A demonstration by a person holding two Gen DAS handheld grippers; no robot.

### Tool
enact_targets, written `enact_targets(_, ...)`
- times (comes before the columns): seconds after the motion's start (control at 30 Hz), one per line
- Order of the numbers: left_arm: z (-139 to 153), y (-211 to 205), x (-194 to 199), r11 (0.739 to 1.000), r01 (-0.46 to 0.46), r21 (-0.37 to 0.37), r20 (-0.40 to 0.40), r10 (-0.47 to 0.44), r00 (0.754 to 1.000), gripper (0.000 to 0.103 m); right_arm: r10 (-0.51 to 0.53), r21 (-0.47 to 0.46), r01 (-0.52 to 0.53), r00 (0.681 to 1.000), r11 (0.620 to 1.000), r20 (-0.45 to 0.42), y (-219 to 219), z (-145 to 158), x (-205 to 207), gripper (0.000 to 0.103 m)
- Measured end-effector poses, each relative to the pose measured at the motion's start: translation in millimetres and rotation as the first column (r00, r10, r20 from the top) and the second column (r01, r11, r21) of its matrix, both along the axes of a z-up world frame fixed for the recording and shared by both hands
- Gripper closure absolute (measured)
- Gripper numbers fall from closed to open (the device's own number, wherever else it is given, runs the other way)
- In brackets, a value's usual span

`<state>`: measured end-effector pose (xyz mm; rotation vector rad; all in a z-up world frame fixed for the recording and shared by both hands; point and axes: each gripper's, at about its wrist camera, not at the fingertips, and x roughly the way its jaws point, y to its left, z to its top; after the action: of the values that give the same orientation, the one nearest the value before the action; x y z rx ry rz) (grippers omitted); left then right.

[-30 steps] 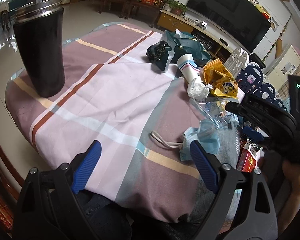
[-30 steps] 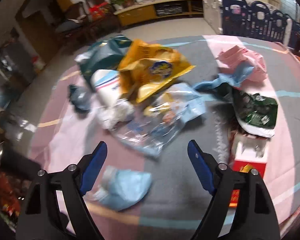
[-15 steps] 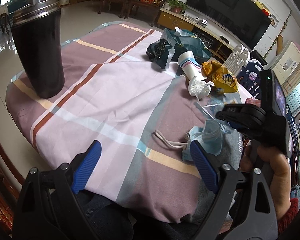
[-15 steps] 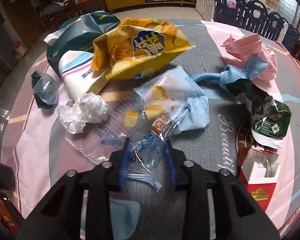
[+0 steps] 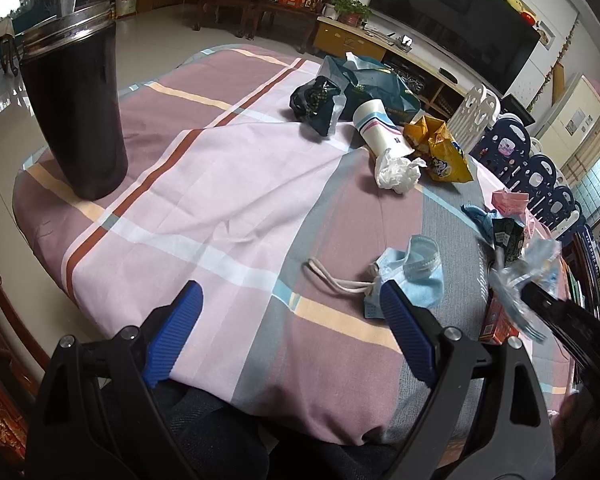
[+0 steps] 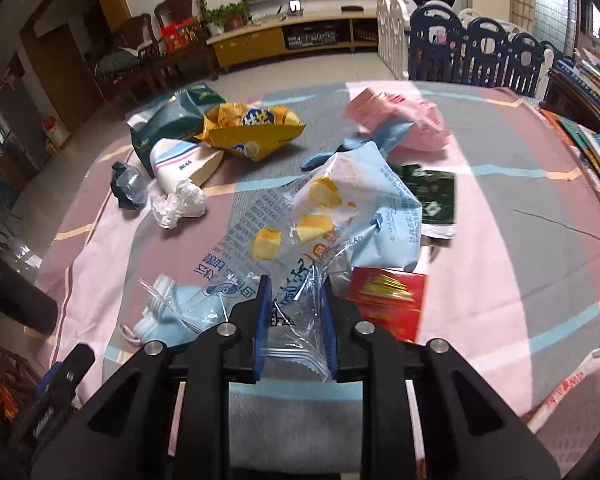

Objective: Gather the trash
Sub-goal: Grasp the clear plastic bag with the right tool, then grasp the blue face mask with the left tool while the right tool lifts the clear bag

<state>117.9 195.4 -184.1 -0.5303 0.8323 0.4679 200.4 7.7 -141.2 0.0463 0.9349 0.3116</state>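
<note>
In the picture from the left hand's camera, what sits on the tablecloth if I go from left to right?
Tall dark tumbler → crumpled dark wrapper → striped paper cup → yellow snack bag → pink packet, then the clear plastic bag pinched in the right gripper at the far right.

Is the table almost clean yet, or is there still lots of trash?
Still lots. Nothing looks collected yet. In hand: the right gripper has just closed on the clear bread bag. The left gripper is open and empty. Left on the tablecloth: the blue face mask, crumpled tissue, paper cup, yellow chip bag, red box and more wrappers.
</note>
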Motion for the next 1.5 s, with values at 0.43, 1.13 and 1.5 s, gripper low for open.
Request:
enact_targets(0.43, -0.7, -3.4, 1.5, 1.000, 0.010, 0.014, -0.005, -0.010, 1.000, 0.013, -0.136, 0.049, 0.135, 0.990, 0.990, 0.027, -55.1, 17.8, -26.3, 0.079)
enact_targets(1.13, 0.8, -11.3, 0.5, 0.996, 0.081, -0.021, 0.056, -0.080, 0.995, 0.013, -0.184, 0.038, 0.181, 0.980, 0.983, 0.076, -88.0, 30.3, -44.2, 0.079)
enact_targets(1.5, -10.2, -61.6, 77.1, 0.932, 0.362, 0.023, -0.118, -0.357, 0.927, 0.012, -0.230, 0.043, 0.227, 0.970, 0.973, 0.076, -124.8, 28.1, -52.4, 0.079)
